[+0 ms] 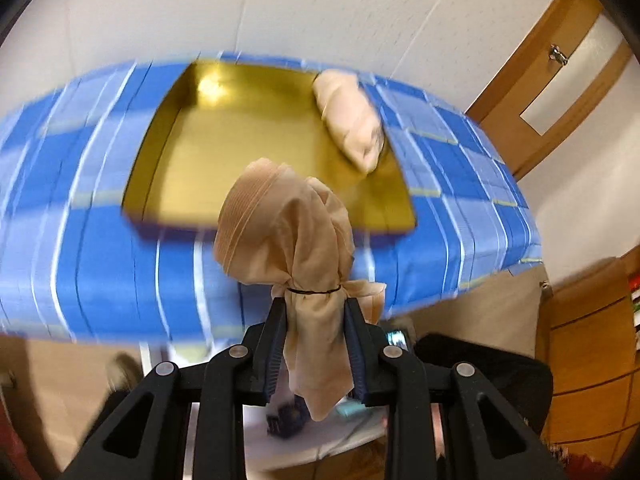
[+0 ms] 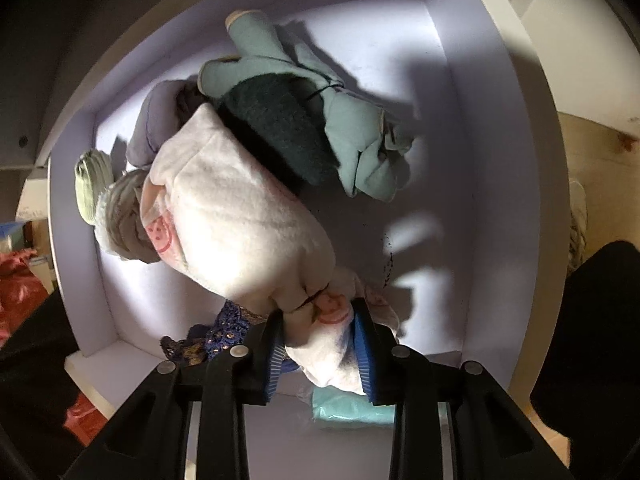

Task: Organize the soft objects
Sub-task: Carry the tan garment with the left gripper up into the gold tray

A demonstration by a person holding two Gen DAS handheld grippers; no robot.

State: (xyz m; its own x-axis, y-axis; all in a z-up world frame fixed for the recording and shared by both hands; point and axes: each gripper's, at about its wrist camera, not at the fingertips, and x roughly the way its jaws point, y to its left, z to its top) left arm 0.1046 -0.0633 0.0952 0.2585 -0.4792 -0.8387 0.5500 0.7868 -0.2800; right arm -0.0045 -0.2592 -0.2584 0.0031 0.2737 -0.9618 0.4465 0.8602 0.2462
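In the left wrist view my left gripper (image 1: 314,304) is shut on a beige stocking bundle (image 1: 288,228) tied with a thin black band, held in the air before a gold tray (image 1: 240,152) on a blue checked cloth. A second beige bundle (image 1: 352,120) lies at the tray's right edge. In the right wrist view my right gripper (image 2: 320,316) is shut on the tied end of a white fleece bundle (image 2: 232,208) with pink smiley prints, over a white drawer (image 2: 460,160). A dark green sock roll (image 2: 280,132) and pale mint socks (image 2: 360,148) lie beside it.
The drawer also holds a lilac roll (image 2: 156,120), a grey-green roll (image 2: 96,180), a blue sequinned item (image 2: 224,332) and a mint packet (image 2: 352,408). A wooden door (image 1: 560,80) stands right of the blue-clothed table (image 1: 80,200). Wooden cabinets (image 1: 592,360) are at lower right.
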